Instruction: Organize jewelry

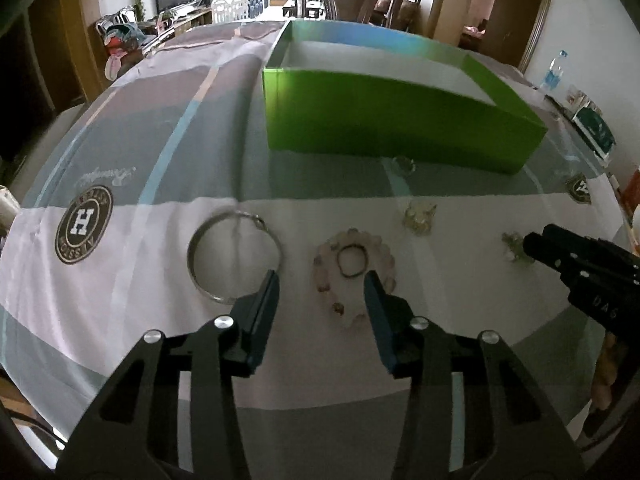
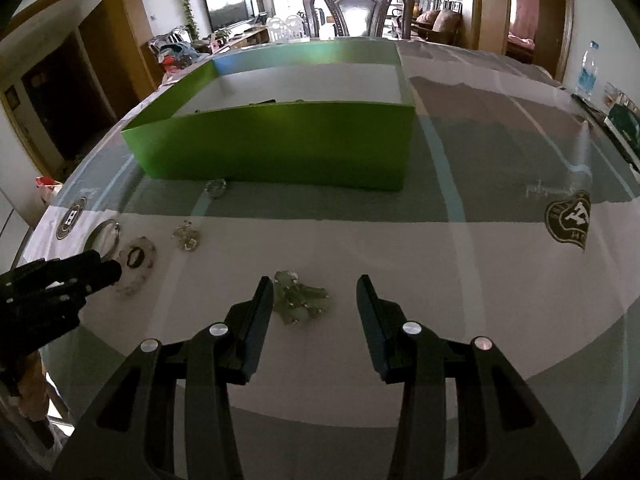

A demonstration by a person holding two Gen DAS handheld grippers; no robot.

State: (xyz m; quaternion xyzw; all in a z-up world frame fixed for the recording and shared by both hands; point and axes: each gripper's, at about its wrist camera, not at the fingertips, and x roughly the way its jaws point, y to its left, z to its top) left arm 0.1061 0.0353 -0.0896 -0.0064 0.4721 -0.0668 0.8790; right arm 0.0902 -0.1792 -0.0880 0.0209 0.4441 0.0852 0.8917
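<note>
Left wrist view: left gripper (image 1: 322, 280) fingers spread, nothing pinched; beaded bracelet (image 1: 354, 276) between tips, small ring (image 1: 351, 261) lying inside its loop. I risk catching both. Right gripper (image 2: 316, 284) spread, green pendant cluster (image 2: 300, 296) beside left finger; off-centre closing may push it away.

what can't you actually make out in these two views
- Inside of the green box: in the left wrist view its near wall hides the floor; in the right wrist view only dark tips show over the wall.
- Small clear piece by the box: too small and blurred in both views.
- Pale green cluster: the right wrist view blurs it; the right gripper partly covers it in the left wrist view.
- Bead bracelet: partly hidden by the left gripper in the right wrist view.
</note>
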